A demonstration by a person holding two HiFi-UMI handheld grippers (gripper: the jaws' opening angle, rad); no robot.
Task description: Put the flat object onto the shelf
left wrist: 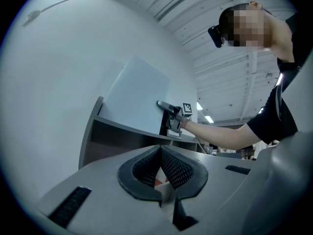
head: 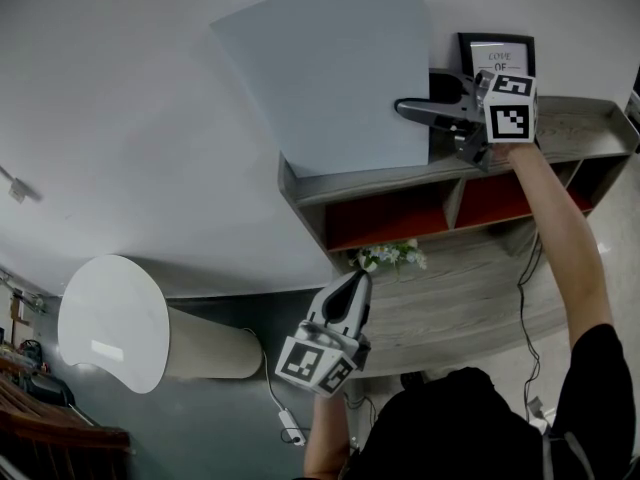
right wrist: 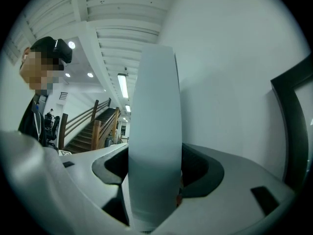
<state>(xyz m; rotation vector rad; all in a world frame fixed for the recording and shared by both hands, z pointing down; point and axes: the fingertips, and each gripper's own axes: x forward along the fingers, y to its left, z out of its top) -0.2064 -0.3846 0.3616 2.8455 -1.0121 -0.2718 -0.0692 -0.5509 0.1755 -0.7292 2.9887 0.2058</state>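
The flat object is a large pale grey-blue board [head: 330, 68]. It stands upright on the top of the grey wooden shelf [head: 590, 128], against the white wall. My right gripper [head: 412, 108] reaches in from the right, shut on the board's right edge. In the right gripper view the board [right wrist: 154, 131] fills the space between both pads. My left gripper [head: 358, 280] hangs lower, in front of the shelf, shut and holding nothing. The left gripper view shows the board [left wrist: 134, 99] and the right gripper [left wrist: 164, 105] up on the shelf [left wrist: 122, 131].
A black-framed picture [head: 497, 53] leans on the wall just right of the board. The shelf has red-backed compartments [head: 390, 218], and white flowers [head: 390, 256] sit on a lower level. A white cylinder [head: 110, 323] stands at the left. A cable [head: 525, 298] hangs near my right arm.
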